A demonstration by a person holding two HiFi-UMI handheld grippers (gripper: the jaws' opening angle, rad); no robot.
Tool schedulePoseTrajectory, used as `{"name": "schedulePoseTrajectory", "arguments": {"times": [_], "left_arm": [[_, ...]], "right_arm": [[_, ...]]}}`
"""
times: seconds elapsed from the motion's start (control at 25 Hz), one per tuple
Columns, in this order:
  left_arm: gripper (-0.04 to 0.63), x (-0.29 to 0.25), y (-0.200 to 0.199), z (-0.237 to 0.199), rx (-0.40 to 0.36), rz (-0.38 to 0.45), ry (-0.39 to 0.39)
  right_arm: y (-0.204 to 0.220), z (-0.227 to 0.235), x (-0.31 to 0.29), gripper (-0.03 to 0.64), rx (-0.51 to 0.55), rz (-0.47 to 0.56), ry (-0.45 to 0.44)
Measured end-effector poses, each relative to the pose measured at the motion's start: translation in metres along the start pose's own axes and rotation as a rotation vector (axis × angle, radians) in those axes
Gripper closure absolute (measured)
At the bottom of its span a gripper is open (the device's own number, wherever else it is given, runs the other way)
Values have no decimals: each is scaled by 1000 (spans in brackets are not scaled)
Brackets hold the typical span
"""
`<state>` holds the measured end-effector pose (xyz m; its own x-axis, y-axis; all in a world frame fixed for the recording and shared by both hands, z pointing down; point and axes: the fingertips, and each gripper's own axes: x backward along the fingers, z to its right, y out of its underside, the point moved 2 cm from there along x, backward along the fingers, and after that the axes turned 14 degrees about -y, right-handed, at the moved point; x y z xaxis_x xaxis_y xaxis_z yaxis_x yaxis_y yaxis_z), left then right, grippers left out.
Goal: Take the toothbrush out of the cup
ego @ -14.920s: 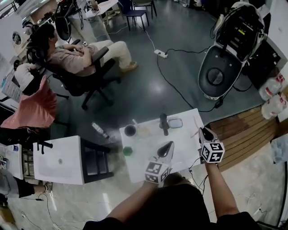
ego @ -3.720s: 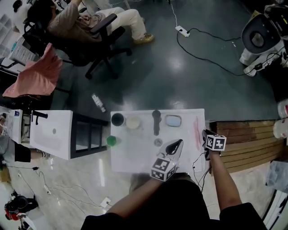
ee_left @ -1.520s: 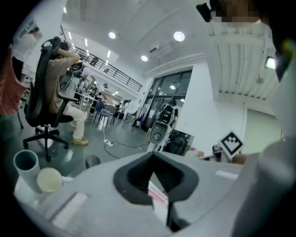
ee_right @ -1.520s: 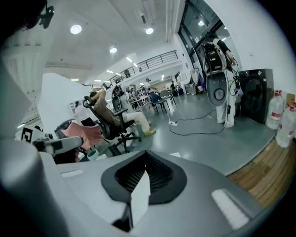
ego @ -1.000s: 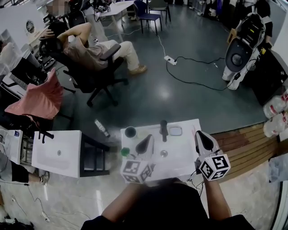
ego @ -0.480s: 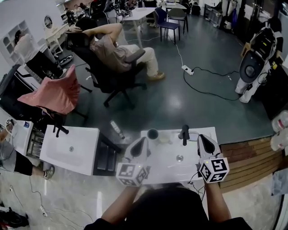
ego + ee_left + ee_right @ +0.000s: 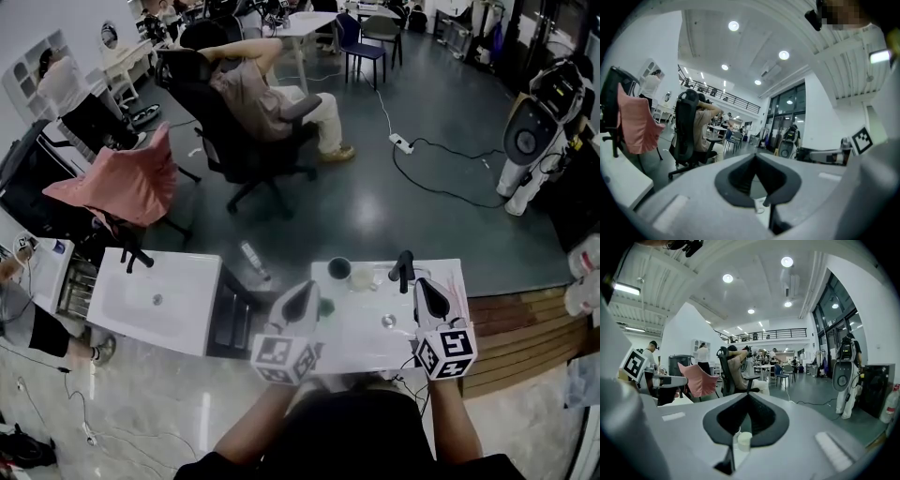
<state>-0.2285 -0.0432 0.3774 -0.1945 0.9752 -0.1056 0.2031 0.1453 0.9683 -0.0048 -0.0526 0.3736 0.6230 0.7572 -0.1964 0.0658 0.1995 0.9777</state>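
Grey plastic up front: left gripper [image 7: 307, 289] pinched together on nothing, right gripper [image 7: 422, 283] likewise closed and empty, both over the near side of the white table [image 7: 375, 336]. Further back, the dark cup [image 7: 339, 269] stands by the table's far left corner, a pale cup [image 7: 362, 277] just beside it. The toothbrush is too small to pick out.

Place: you're in an open-plan robotics lab-office | Signs: white robot [image 7: 536, 131] parked at your right, power strip [image 7: 401, 142] with cables on grey floor, swivel chair [image 7: 211, 122], desks [image 7: 305, 23], mezzanine railing [image 7: 764, 332], tall glass front [image 7: 834, 310].
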Motion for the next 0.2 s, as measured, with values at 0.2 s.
{"name": "schedulePoseTrajectory", "arguments": {"times": [0.2], "left_arm": [[594,13,3,-9,-6,2,18]], "right_arm": [[4,-22,0,615,8,6,7]]}}
